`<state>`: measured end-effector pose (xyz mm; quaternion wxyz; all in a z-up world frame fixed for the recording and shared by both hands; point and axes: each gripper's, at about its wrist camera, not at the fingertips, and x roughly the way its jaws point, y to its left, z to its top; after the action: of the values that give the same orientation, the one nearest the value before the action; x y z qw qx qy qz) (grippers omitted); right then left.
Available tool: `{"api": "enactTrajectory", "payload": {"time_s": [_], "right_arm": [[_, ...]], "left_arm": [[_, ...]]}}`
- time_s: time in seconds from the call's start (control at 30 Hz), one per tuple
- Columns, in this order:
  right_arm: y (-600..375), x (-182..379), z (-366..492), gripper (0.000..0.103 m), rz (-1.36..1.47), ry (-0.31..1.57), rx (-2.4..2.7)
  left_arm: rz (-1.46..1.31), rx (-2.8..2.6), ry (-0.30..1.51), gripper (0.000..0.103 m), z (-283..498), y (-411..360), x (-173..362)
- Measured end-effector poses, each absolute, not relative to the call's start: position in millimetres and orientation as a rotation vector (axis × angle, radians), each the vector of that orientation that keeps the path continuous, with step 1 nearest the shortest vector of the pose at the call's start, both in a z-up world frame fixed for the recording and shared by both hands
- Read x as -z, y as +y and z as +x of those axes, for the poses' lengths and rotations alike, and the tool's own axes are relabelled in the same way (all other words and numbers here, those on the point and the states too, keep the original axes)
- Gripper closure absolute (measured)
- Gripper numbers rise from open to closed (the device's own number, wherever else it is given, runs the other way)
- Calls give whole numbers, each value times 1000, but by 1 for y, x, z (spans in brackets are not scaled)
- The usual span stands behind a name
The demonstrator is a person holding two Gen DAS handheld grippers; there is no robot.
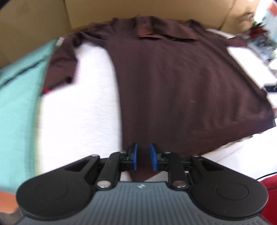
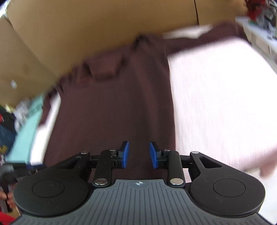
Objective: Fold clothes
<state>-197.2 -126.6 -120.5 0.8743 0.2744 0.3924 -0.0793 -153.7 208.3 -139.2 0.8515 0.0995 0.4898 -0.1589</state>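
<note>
- White textured worktop (image 1: 81, 107): covered the middle of both views and carried the garment.
- Cardboard panels (image 1: 39, 15): stood along the far edge of the worktop, behind the collar.
- Dark brown polo shirt (image 1: 181, 83): lay spread flat on the worktop, collar (image 1: 166, 32) at the far side and hem at the near side; one short sleeve (image 1: 60, 64) reached out toward the teal cloth.
- Teal cloth (image 1: 19, 97): lay along the left edge of the worktop, just beside that sleeve.
- Left tongs (image 1: 143, 156): hovered over the near hem, blue pads (image 1: 135, 155) a narrow gap apart, with brown fabric visible behind the gap but nothing pinched.
- Right tongs (image 2: 139, 154): hovered over the body of the shirt, blue pads (image 2: 125, 154) parted somewhat wider, gripping nothing.
- Both views were motion-blurred, so fine detail at the room's edges could not be made out.
</note>
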Motion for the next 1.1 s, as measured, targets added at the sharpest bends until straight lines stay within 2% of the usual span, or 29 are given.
{"api": "enactTrajectory", "payload": {"time_s": [0.07,0.1,0.13,0.2,0.23,0.3,0.37,0.4,0.43,0.5,0.6,0.67,0.7,0.73,0.8,0.83,0.9,1.0,1.1], "right_arm": [[-138,128,-173,74,577,832,171],[-143,131,-160,74,579,838,174],[-149,135,-148,74,582,845,173],[-163,146,-127,76,583,877,136],[-173,148,-122,89,577,880,155],[-193,152,-113,103,564,887,194],[-209,146,-108,103,555,897,237],[-214,139,-106,91,546,880,240],[-217,132,-100,88,559,857,209],[-223,120,-86,88,583,813,148],[-216,125,-43,86,568,845,87],[-218,137,-17,86,549,893,65],[-229,143,-6,94,517,910,90],[-240,144,-2,103,502,894,98],[-272,144,1,103,500,862,150],[-288,143,2,103,520,853,183],[-318,139,-2,103,548,830,285],[-342,128,-10,91,709,769,267],[-321,126,8,87,725,805,85]], "left_arm": [[141,360,984,89,-142,198,126],[120,368,984,74,-133,191,126],[103,373,992,65,-124,182,129],[97,364,1017,68,-109,166,138],[115,344,1040,70,-105,161,145],[150,293,1071,66,-106,160,160],[158,266,1080,62,-111,165,159],[157,253,1093,62,-111,165,157],[155,239,1107,68,-111,166,155],[126,238,1078,67,-104,162,146],[118,247,1063,60,-83,138,147],[164,238,1067,60,-70,123,152],[181,231,1072,60,-68,120,154],[194,224,1075,58,-67,119,156],[195,206,1085,42,-64,120,159],[174,192,1093,37,-62,123,160],[133,164,1108,35,-59,128,162],[150,149,1112,31,-58,123,161],[154,141,1128,31,-54,121,160]]}}
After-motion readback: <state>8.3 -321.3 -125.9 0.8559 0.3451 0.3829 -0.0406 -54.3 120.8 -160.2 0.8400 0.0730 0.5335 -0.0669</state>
